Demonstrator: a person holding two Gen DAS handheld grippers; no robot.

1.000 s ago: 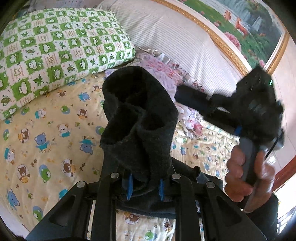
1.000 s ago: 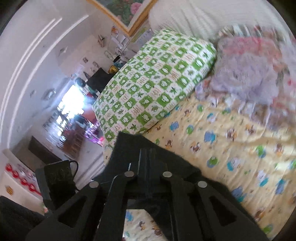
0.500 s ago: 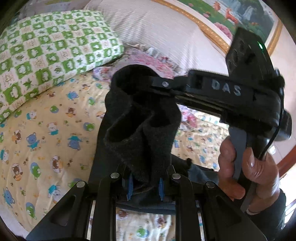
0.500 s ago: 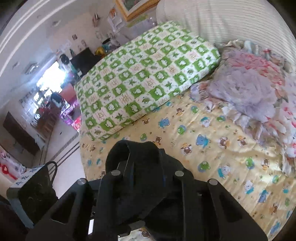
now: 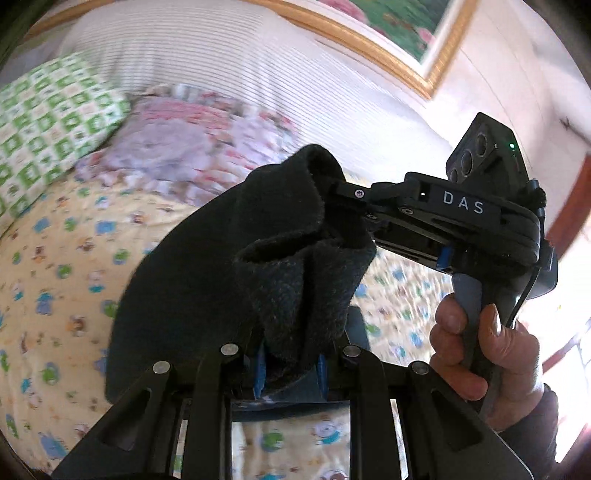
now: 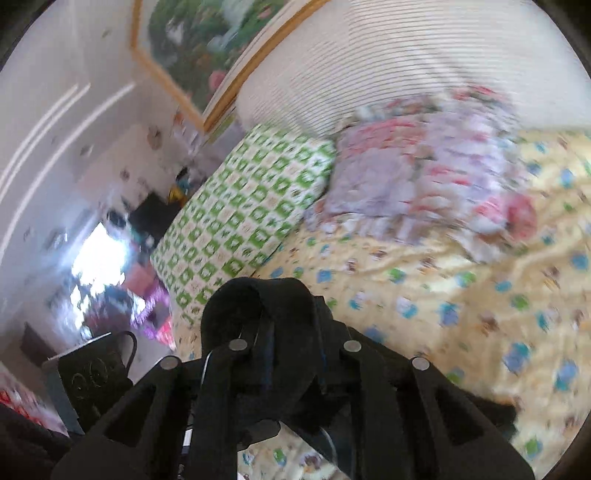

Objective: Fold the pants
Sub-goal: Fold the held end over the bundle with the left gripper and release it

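The dark fleece pants (image 5: 258,266) hang bunched above the bed, held by both grippers. My left gripper (image 5: 290,365) is shut on a lower fold of the pants. My right gripper (image 6: 290,354) is shut on the pants (image 6: 266,306), whose cloth wraps over its fingers. In the left wrist view the right gripper (image 5: 354,206) comes in from the right and grips the top edge of the cloth, held by a hand (image 5: 480,347).
The bed has a yellow cartoon-print sheet (image 5: 55,266). A green checked pillow (image 5: 44,129), a crumpled floral blanket (image 5: 192,147) and a striped white headboard cushion (image 5: 258,66) lie at the far end. A framed picture (image 5: 388,33) hangs on the wall.
The right gripper has come in from the right and closed on the top of the pants. Both grippers have lifted the cloth and swung toward the headboard.
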